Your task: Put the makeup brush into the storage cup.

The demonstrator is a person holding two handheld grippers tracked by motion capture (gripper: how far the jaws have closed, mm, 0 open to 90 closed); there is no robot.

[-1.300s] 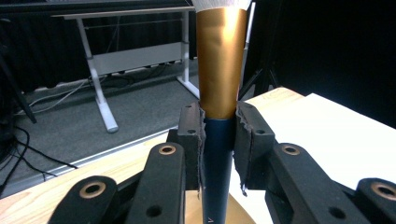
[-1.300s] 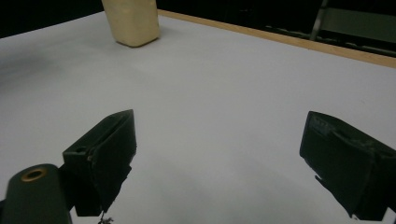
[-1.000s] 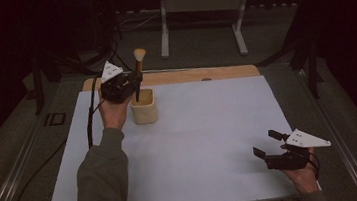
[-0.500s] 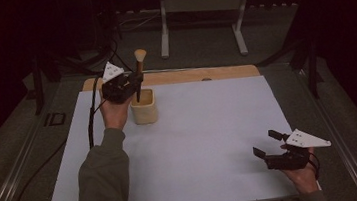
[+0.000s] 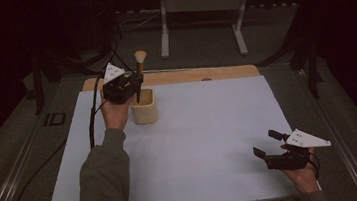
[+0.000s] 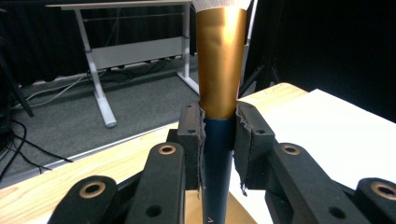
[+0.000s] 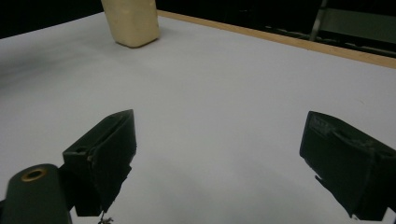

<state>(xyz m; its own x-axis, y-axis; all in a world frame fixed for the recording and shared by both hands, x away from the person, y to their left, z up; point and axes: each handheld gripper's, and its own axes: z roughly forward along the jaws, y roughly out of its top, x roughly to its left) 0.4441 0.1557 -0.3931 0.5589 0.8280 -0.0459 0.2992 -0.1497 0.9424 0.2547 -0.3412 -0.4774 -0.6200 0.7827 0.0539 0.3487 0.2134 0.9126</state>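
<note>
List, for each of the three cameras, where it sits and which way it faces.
High view: above the near side, looking forward and down on the table; both forearms, left gripper, right gripper.
Left gripper view: on that gripper, looking along shut jaws at the brush.
Right gripper view: low, looking across the table between open jaws.
Shared: high and right gripper views both show the cup.

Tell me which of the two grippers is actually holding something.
The left gripper, by the cream cup: shut on the brush handle, bristles up. The right gripper is open over bare white table.
</note>
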